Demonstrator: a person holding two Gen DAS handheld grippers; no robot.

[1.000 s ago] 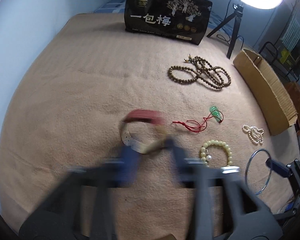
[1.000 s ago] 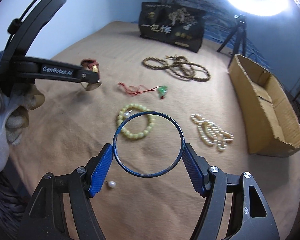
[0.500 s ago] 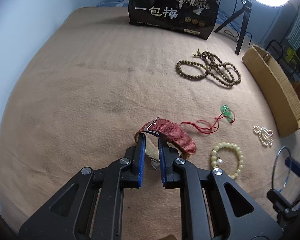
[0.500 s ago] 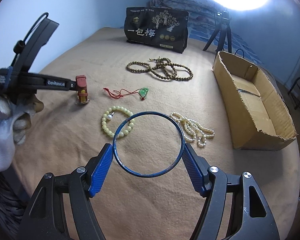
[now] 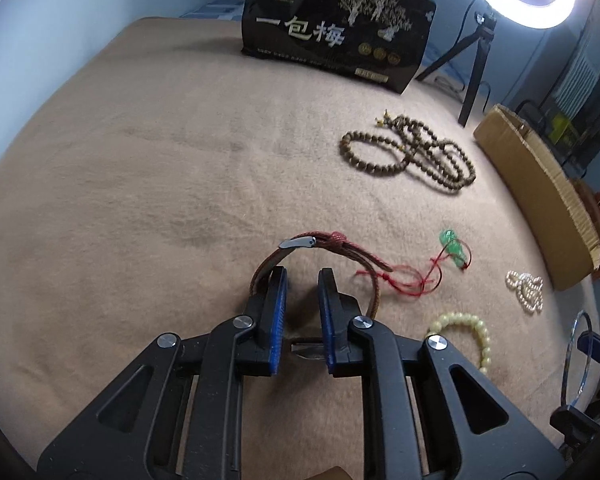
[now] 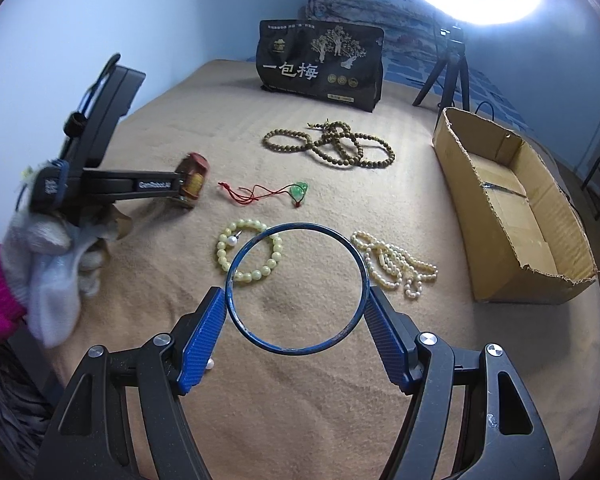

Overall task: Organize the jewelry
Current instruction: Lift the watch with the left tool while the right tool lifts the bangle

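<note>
the left tool (image 5: pixel 302 280) has its jaws close together around one side of the red watch strap (image 5: pixel 332 246), though a gap shows and whether the pads truly pinch it is unclear. the strap's loop stands on edge on the tan blanket (image 5: pixel 140 200), just left of the green pendant (image 5: pixel 454 246). the right tool (image 6: pixel 296 312) is clamped on the blue bangle (image 6: pixel 296 346), held above the blanket. the cardboard box (image 6: pixel 512 216) lies right of the pendant, nearer the right tool.

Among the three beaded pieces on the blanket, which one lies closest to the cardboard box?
The white pearl strand, bunched beside the open cardboard box. The pale yellow bead bracelet lies further left, and the brown wooden bead necklace lies further back.
</note>
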